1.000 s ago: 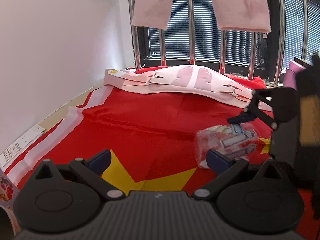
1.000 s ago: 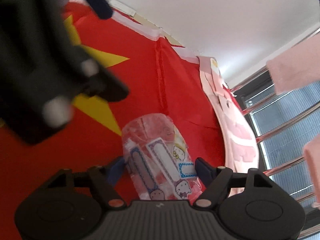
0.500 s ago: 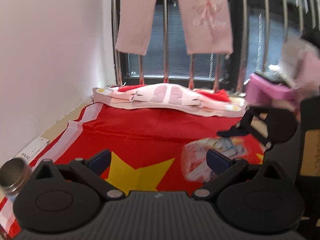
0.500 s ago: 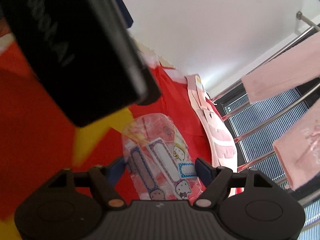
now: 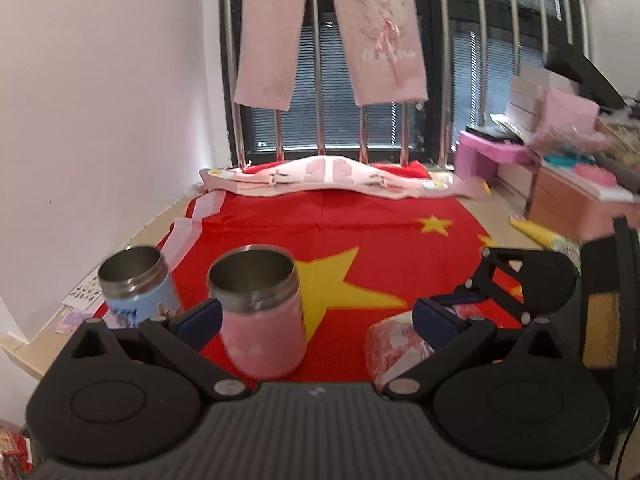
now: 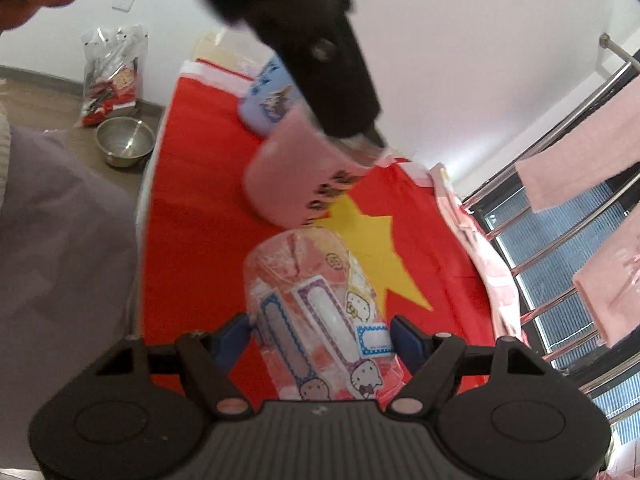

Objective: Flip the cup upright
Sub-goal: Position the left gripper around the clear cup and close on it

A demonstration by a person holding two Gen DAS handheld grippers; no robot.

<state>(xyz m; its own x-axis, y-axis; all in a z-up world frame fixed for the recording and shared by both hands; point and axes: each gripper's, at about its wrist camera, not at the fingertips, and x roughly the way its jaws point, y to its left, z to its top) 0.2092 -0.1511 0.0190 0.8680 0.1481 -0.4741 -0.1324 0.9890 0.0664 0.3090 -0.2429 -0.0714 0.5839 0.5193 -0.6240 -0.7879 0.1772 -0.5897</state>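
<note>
Right hand-held gripper is clamped on the clear plastic cup, pads touching both sides; the cup fills the lower centre of the right wrist view, thin glossy wall with cartoon-cat stickers and label frames, crinkly highlights. In the left wrist view the same cup shows at lower right, half hidden behind the left fingers. Whether it sits on the cloth or off it I cannot tell. Left hand-held gripper is spread wide with nothing between its pads; the pink cup stands upright in that gap, nearer the left pad, contact unclear. Pink cup: matte body with pale dots, brushed steel rim and bore, cylinder. Blue cup just beside it at left, same steel rim, printed body, upright, near the cloth's white border. Surface is a red cloth with yellow stars, smooth weave with a few creases. Open room: centre and upper-centre of the cloth in the left view. Far edge is bounded by a folded pink-and-white garment against chrome rail bars; pink trousers hang above. White wall closes the left side. Right side is crowded with pink boxes. In the right view, upper left, a steel bowl and a plastic bag sit on the floor.
</note>
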